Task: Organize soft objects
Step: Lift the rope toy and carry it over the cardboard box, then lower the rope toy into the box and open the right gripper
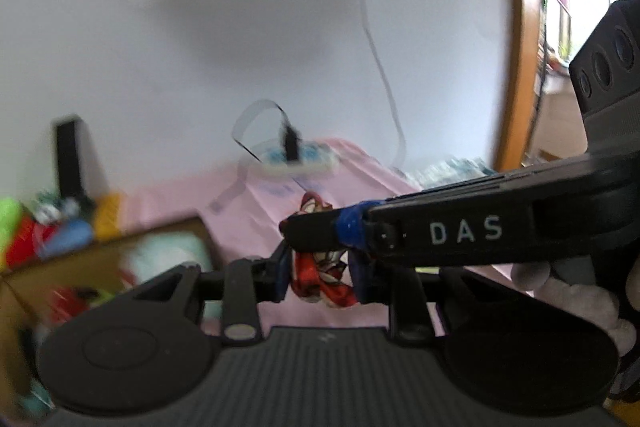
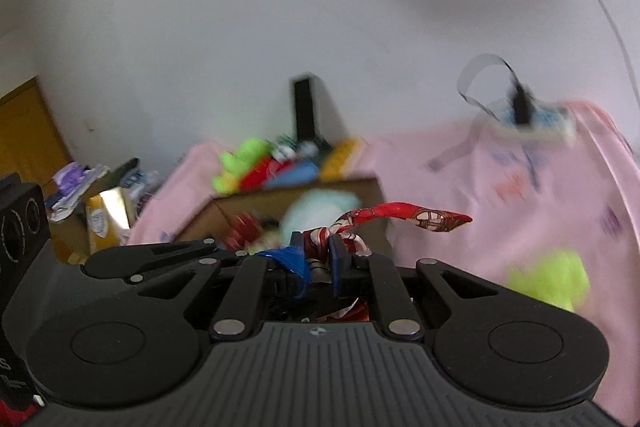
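red patterned scarf [image 1: 320,279] sits bunched between my left gripper [image 1: 320,273] pads, clamped narrow; my right gripper [image 2: 318,259] pinches it fully shut too, one tail [image 2: 420,217] sticking out. i judge two grips keep the slippery cloth gathered, with the cardboard box [image 2: 296,193] just beyond on the pink sheet [image 2: 520,195].

the scarf [image 2: 404,217] hangs between both tools over the bed [image 2: 540,187]. the box [image 2: 296,193] sits on the bed to the left, toys [image 2: 260,167] piled behind it against the wall [image 2: 240,27]. a strap [image 2: 492,83] lies far back on the right. the right tool [image 1: 320,227] crosses above the left tool [image 1: 320,279].
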A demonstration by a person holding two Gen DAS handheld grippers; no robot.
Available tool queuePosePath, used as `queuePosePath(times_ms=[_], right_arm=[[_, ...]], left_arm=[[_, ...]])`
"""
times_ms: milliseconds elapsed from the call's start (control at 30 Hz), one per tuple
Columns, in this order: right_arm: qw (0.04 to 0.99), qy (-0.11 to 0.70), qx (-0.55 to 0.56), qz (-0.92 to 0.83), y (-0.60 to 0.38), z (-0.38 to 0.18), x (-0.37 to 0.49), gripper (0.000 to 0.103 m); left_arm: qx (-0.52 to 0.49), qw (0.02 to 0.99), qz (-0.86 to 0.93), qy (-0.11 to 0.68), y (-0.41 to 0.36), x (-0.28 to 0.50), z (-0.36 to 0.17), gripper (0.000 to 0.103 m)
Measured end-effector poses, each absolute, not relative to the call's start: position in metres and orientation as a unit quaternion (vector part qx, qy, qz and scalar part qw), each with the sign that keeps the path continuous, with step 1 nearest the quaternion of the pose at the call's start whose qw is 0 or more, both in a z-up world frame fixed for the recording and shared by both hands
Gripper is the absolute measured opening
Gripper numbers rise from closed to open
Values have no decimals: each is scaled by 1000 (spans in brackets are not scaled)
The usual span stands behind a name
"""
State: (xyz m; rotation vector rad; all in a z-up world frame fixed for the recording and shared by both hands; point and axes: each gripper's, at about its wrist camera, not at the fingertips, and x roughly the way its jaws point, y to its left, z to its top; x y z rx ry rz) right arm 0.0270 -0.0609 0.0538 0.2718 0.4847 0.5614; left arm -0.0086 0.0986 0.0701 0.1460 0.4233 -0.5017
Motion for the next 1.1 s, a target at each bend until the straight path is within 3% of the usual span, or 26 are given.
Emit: queuePosePath(times_ms=[167, 333, 933, 1100], right_arm=[[929, 163, 104, 316, -26, 87, 57, 0], [922, 148, 100, 344, 4, 82, 85, 0], [899, 321, 144, 262, 25, -14, 106, 0], [891, 349, 159, 244, 23, -23, 108, 0]], left_arm=[[76, 968, -193, 140, 131, 9, 105, 24], [82, 979, -139, 120, 154, 30, 106, 24], [72, 925, -186, 323, 173, 82, 5, 25], [86, 914, -200, 342, 167, 84, -3, 40]])
